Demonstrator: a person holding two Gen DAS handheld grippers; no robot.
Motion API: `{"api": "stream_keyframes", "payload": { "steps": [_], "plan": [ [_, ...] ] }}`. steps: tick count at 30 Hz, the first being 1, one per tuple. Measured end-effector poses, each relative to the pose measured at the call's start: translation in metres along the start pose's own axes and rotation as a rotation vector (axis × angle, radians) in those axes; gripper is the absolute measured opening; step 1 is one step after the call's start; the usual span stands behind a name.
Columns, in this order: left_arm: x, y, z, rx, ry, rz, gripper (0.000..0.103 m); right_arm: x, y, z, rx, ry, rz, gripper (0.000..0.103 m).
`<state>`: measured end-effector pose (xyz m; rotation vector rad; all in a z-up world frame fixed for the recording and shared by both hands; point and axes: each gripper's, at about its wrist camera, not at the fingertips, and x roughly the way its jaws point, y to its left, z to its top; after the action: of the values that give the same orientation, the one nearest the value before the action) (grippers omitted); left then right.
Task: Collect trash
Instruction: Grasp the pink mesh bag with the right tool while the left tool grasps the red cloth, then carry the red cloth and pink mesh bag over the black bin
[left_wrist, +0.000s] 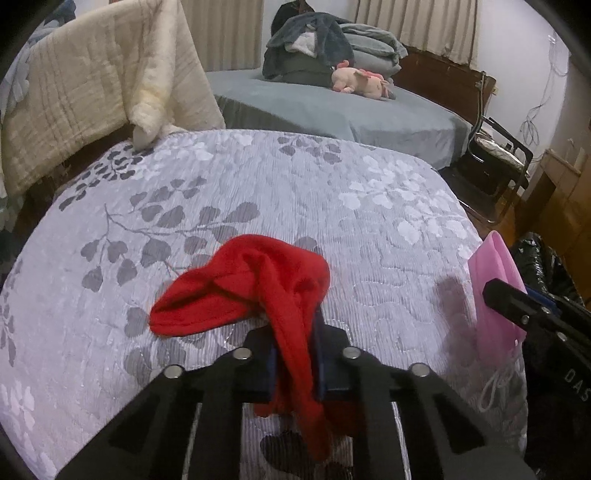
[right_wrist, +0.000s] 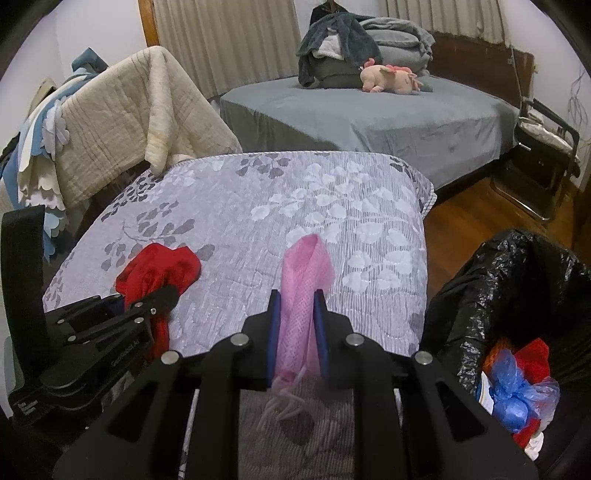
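My left gripper is shut on a red cloth and holds it just above the grey leaf-patterned bedspread. It also shows in the right wrist view with the red cloth. My right gripper is shut on a pink mesh bag whose drawstring hangs below. The pink mesh bag shows at the right of the left wrist view, with the right gripper beside it. A bin lined with a black trash bag stands at the right and holds blue and red trash.
A cream quilt hangs over a rack at the left. A second bed with a blue-grey sheet, folded bedding and a pink plush toy lies behind. A metal-framed chair stands on the wood floor at the right.
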<state>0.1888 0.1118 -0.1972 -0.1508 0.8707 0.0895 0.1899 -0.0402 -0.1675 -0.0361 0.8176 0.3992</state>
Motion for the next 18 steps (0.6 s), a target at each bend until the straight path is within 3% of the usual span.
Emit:
{"api": "stream_keyframes", "payload": {
  "steps": [18],
  "plan": [
    [-0.075, -0.004, 0.016, 0.012, -0.136, -0.029, 0.012, -0.045, 0.006, 0.016, -0.019, -0.067, 0.023, 0.017]
  ]
}}
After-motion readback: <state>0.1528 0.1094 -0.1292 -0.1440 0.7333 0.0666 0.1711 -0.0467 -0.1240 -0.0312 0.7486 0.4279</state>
